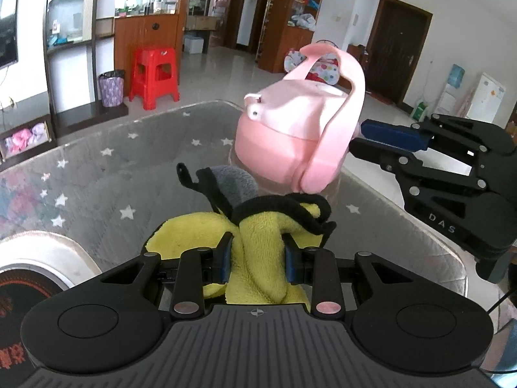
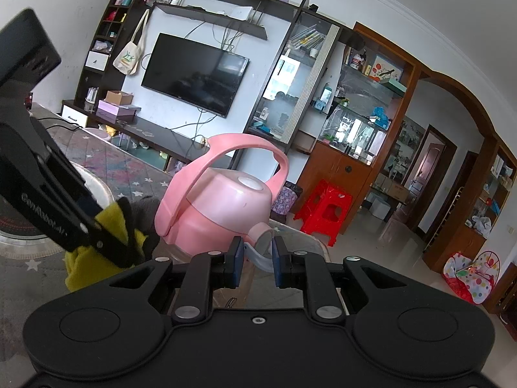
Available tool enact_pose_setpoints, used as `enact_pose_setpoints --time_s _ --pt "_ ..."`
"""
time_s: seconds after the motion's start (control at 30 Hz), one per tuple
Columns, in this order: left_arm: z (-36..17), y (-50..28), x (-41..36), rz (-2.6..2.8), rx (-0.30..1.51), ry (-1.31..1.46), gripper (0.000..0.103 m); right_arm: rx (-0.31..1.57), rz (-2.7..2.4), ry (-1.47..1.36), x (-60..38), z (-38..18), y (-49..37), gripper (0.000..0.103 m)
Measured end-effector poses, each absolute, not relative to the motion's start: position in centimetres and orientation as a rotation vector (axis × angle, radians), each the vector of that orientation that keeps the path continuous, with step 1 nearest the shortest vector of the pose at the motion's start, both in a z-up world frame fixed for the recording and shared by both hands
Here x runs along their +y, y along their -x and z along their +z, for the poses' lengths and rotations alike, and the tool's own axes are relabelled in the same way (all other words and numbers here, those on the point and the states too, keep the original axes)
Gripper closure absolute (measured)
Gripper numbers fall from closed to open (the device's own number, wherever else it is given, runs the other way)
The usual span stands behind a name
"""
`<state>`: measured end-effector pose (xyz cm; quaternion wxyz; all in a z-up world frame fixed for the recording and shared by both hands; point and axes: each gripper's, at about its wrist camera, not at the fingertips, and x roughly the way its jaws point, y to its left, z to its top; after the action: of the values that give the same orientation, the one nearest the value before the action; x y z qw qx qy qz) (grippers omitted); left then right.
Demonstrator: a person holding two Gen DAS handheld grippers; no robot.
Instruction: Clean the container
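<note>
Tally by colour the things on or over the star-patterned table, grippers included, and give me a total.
Pink: 1, the bottle.
Yellow and grey: 1, the cloth clamped in the left gripper.
Black: 2, the left gripper and the right gripper, which is shut on the bottle's clear handle.
White: 1, the round appliance at the table's near edge.
Total: 5.

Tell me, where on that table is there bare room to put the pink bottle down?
The starred tablecloth is bare left of the pink bottle, between the yellow cloth and the table's far edge. The near left corner holds a round appliance; the right gripper crowds the right.
</note>
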<state>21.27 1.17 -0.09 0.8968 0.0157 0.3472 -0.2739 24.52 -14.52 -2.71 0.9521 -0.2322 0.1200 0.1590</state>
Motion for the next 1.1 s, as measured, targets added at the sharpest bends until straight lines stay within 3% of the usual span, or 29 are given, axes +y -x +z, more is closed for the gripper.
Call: enact_pose_setpoints --time_s 1.1 --pt "-3.1 -20.8 0.9 -0.568 0.792 0.004 0.072 0.211 0.318 0.475 -15.0 -1.7 -23.6 0.078"
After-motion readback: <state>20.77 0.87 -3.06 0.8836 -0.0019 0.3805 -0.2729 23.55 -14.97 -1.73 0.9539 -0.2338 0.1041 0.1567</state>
